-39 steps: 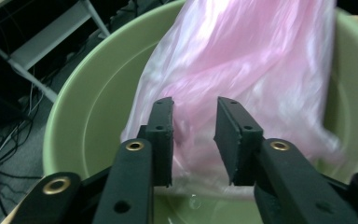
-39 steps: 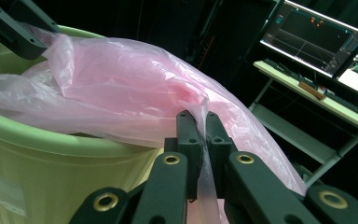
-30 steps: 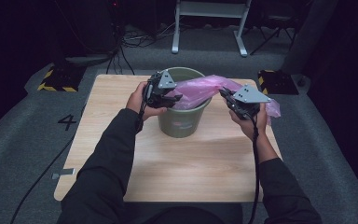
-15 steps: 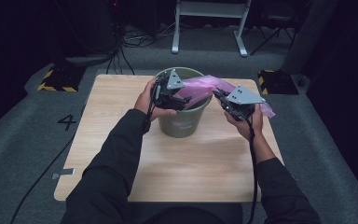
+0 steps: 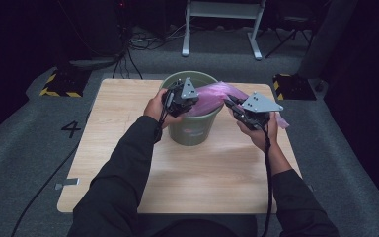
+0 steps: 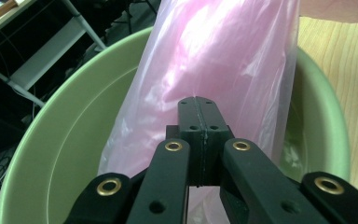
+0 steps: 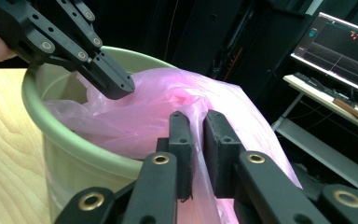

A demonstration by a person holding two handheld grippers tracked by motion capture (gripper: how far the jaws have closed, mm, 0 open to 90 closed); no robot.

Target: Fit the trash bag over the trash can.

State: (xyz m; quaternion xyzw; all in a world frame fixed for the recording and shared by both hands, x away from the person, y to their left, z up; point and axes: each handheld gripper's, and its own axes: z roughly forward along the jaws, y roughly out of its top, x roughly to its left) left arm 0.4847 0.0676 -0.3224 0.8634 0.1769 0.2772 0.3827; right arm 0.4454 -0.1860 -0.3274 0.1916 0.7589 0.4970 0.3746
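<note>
Pink plastic bag: thin, translucent, crinkled film, draped from inside the bucket out over its rim toward 3 o'clock; its lower part is hidden within the bucket, and its far end is cut off behind the right gripper in the high view.

Green plastic bucket: round, smooth-walled, matt, standing at 12 o'clock on the table; a small label on its front is too blurred to read.

Wooden table: pale, grained board; near edge hidden by dark sleeves.

Left gripper: black jaws just closed, pads fully together above the bucket's mouth; whether film is pinched between them cannot be told.

Right gripper: at 3 o'clock of the bucket, jaws have just been easing apart to a narrow gap, with a fold of bag between the pads.
</note>
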